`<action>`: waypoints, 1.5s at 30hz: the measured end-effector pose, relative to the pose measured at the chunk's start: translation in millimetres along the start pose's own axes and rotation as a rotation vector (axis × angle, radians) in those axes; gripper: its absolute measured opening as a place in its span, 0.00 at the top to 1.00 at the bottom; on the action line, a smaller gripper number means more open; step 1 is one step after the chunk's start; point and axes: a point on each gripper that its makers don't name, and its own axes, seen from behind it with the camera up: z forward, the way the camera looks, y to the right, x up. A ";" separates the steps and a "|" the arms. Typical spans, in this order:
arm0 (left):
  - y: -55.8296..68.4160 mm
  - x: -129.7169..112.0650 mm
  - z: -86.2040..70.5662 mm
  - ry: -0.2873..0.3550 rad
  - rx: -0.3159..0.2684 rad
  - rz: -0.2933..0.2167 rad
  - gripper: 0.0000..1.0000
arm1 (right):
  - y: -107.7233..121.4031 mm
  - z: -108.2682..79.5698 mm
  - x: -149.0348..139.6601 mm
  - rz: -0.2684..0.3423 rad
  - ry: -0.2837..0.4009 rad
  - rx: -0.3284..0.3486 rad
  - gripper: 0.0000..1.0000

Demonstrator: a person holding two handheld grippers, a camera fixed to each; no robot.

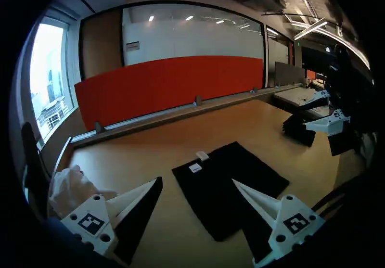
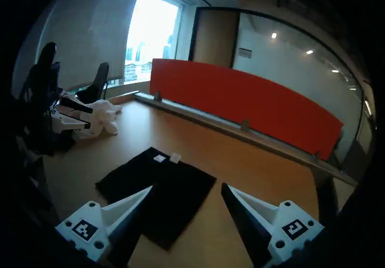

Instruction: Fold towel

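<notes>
Spread flat on the wooden tabletop [image 1: 159, 143]: black towel [image 1: 226, 172], white tag up. Poised near it, left hand-held gripper [image 1: 196, 180] and right hand-held gripper [image 2: 187, 186], fingers wide apart, holding nothing.

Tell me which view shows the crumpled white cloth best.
The right gripper view: the white cloth lies mostly uncovered, beside the left gripper. In the left gripper view it sits at the edge, partly behind a finger.

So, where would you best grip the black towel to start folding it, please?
Probably at its near corners, coming in low from the near side: the towel lies flat on the table, so only its thin edges offer a pinch.
</notes>
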 end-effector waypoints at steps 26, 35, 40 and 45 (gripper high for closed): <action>35.5 -114.5 37.7 -0.194 -0.075 0.022 0.05 | -32.9 47.0 -120.8 -0.016 -0.190 0.090 0.00; 50.8 -151.8 49.6 -0.266 -0.111 0.031 0.04 | -48.5 56.1 -159.9 -0.027 -0.257 0.127 0.00; 55.1 -169.7 53.9 -0.305 -0.119 0.026 0.05 | -51.7 60.7 -174.4 -0.029 -0.284 0.139 0.00; 58.7 -185.4 56.5 -0.341 -0.131 0.029 0.05 | -55.9 63.8 -186.9 -0.027 -0.310 0.157 0.00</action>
